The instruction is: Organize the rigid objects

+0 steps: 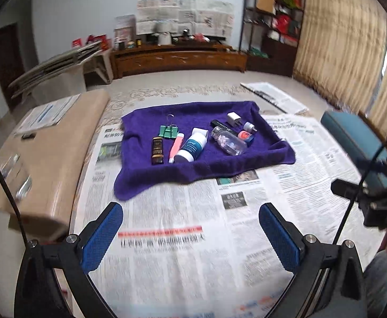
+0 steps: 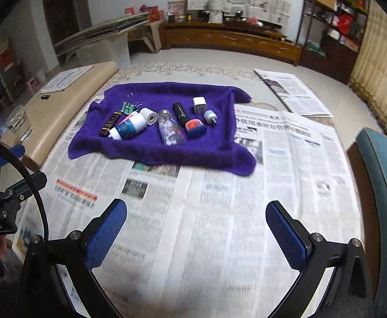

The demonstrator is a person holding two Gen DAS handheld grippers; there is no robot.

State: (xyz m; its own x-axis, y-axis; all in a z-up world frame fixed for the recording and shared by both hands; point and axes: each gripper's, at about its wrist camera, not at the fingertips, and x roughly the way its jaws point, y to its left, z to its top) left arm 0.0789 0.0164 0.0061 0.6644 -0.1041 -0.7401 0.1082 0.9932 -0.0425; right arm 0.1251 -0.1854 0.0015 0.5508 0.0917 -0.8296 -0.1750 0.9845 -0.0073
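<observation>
A purple towel [image 1: 166, 180] [image 2: 193, 156] lies on a newspaper-covered table [image 1: 180, 251]. On it lie a green binder clip [image 1: 169, 131], a brown tube [image 1: 157, 150], a pink stick [image 1: 175, 145], a white-and-teal bottle [image 1: 192, 148] [image 2: 129, 126], a clear bottle [image 1: 227, 141] [image 2: 170, 129], a black tube [image 2: 180, 113], a white charger plug [image 1: 233, 119] [image 2: 199, 105], a red-and-blue item [image 2: 195, 127] and a small grey cap [image 2: 210, 116]. My left gripper [image 1: 190, 217] and right gripper [image 2: 196, 214] are open and empty, above the newspaper short of the towel.
A beige cabinet top [image 1: 52, 153] with papers and a glass [image 2: 18, 124] stands at the left. A teal chair [image 2: 384, 185] is at the right. A folded newspaper [image 2: 291, 92] lies at the far right of the table. The other gripper shows at each view's edge.
</observation>
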